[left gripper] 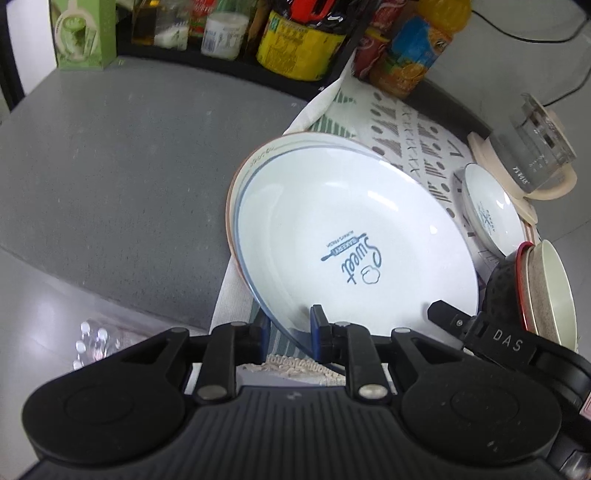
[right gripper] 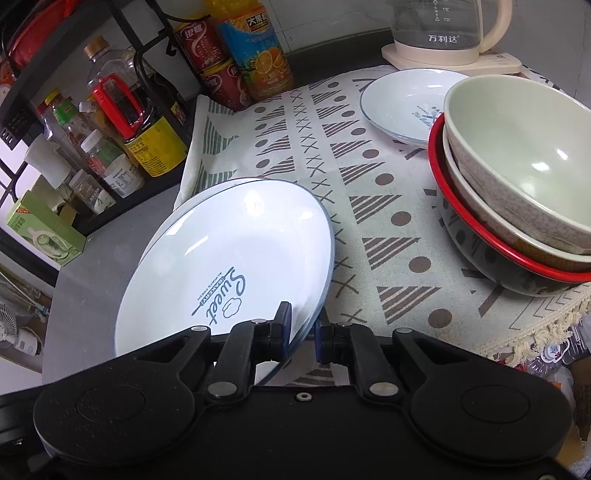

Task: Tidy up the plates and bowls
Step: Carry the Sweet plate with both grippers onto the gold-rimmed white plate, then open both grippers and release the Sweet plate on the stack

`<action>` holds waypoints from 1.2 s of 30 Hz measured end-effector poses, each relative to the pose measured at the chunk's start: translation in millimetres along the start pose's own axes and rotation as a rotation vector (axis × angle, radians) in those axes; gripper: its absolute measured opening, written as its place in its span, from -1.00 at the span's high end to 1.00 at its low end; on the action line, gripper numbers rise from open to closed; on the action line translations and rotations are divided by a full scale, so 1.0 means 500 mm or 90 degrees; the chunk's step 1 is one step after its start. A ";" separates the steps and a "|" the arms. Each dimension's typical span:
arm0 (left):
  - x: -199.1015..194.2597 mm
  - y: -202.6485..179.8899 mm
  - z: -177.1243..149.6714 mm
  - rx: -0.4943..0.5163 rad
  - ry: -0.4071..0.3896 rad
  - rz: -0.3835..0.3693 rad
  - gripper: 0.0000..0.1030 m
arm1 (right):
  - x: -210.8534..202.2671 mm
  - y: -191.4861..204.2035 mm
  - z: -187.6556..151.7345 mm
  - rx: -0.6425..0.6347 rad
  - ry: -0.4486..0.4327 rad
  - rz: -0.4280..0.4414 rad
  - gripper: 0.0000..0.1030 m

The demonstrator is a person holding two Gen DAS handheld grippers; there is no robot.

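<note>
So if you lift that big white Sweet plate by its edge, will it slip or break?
It could slip: the plate looks glossy, and each tool, left and right, pinches only its thin rim. It looks stiff, so it probably won't bend. It seems to be ceramic or glass, so a drop onto the grey counter might crack it.

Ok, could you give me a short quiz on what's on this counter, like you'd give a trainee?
1. True or false: the Sweet plate lies flat on the patterned cloth.
2. The bottom bowl has a rim that is: A red, B green, C yellow.
3. Fill in: the small plate sits near the glass ____.
Key: 1 false, it is tilted, gripped by the left gripper and right gripper. 2 A. 3 kettle.
</note>
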State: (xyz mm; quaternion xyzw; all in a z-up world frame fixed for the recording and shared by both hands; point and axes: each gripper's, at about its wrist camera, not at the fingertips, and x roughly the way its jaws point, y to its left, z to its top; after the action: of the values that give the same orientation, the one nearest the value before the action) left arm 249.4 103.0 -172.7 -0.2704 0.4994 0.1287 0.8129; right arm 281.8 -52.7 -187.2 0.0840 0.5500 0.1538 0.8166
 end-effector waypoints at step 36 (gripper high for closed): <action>0.017 0.017 0.080 0.002 0.012 0.064 0.46 | 0.029 0.012 0.051 -0.022 0.057 -0.020 0.32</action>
State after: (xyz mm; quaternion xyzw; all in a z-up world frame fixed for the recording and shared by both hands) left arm 279.0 132.5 -168.6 -0.2452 0.5200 0.1662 0.8012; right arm 309.3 -41.3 -188.4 0.0543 0.5847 0.1538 0.7947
